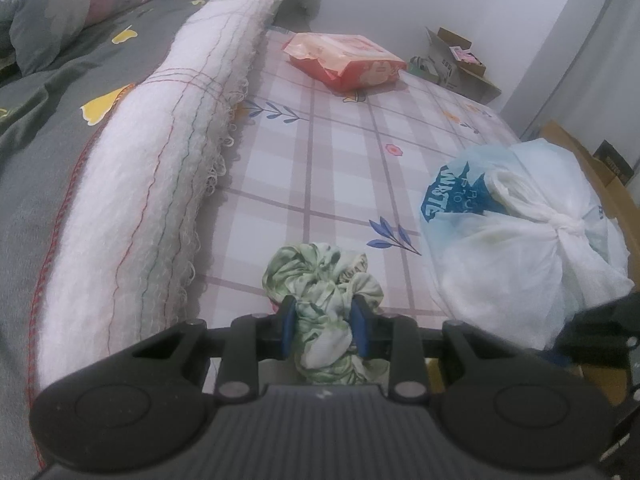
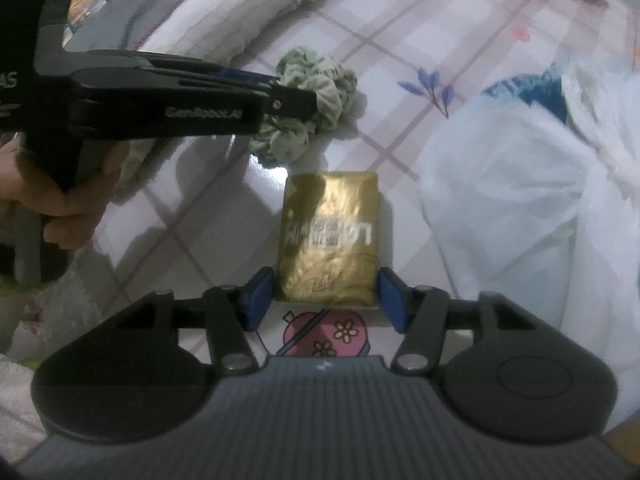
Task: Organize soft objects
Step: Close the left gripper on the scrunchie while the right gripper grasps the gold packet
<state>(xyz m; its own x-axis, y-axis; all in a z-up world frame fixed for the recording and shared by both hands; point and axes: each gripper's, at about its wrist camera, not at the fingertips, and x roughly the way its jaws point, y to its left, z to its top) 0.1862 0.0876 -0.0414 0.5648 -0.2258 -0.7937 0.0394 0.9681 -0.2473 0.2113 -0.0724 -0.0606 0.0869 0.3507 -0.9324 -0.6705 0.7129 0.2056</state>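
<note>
The left claw [image 1: 323,326] is clamped on the green scrunchie [image 1: 320,276]; the right claw [image 2: 326,296] is spread open around the gold packet [image 2: 330,236] — close squarely, gently.

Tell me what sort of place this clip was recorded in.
Most likely a bedroom: the work surface is a bed with a checked sheet, a folded white blanket beside a grey quilt, and a pillow at the far end.

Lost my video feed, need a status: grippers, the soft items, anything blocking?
Left gripper shut on green scrunchie. Right gripper open, fingers straddling gold packet. White tied bag close on the right.
</note>
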